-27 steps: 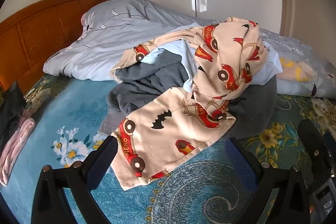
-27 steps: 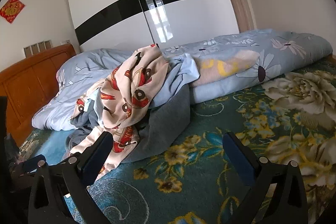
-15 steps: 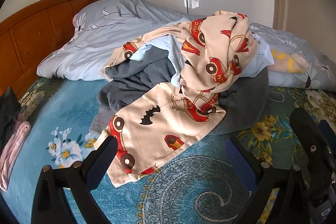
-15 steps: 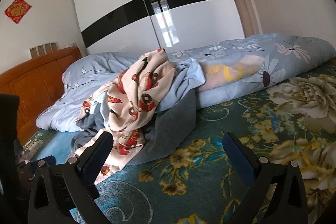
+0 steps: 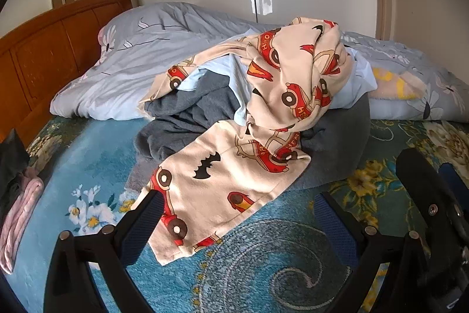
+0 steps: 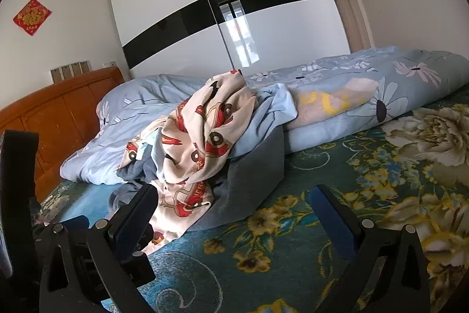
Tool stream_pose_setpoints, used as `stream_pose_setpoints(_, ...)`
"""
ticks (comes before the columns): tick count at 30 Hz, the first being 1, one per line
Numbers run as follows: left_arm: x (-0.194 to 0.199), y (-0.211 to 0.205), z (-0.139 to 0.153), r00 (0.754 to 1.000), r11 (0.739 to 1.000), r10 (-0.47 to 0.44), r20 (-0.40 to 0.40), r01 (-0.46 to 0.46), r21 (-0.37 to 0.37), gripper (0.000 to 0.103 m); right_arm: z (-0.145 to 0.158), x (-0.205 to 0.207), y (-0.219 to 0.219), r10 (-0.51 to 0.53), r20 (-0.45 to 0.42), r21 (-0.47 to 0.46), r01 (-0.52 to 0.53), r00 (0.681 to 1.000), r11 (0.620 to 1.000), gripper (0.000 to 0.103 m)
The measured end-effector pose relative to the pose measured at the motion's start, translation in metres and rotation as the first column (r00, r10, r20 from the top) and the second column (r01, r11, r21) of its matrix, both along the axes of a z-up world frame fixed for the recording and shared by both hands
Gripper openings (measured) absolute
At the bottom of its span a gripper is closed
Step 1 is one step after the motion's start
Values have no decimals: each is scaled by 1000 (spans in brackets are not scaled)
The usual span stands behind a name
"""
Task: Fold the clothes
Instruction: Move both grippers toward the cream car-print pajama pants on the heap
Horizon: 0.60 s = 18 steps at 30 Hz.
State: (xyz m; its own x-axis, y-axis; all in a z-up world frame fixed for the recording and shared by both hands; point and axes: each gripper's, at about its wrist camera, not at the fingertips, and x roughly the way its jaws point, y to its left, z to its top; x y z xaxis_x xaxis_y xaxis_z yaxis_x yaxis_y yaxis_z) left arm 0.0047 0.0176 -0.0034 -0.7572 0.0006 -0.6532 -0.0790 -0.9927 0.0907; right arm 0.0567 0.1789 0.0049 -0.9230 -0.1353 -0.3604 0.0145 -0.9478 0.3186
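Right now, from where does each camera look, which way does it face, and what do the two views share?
Left wrist: sits on the left gripper, facing down over the bedspread at the cartoon-print garment; its open fingers show, with the other gripper at right.
Right wrist: sits on the right gripper, facing more level toward the wardrobe; its open fingers show.
Shared: the clothes pile, blue duvet, headboard, wardrobe.

left wrist view looks down over the bed (image 5: pixel 263 269), close to the clothes pile (image 5: pixel 249 113). right wrist view sits lower and flatter, further right, facing the wardrobe (image 6: pixel 234 19). both share pile, headboard (image 6: pixel 58 113), duvet (image 5: pixel 146 55).
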Motion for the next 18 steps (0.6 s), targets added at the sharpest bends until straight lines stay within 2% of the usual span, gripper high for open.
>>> stream_pose_setpoints(8, -1, -3, -3, 1000, 1000, -10, 30, 10, 6, 103, -2, -1, -2, 11, 9, -10, -11, 1000, 1000, 103)
stream_pose_setpoints(18, -2, -14, -11, 998, 999, 25, 60, -27, 36, 103, -2, -1, -8, 33, 15, 4, -33, 999, 999, 103)
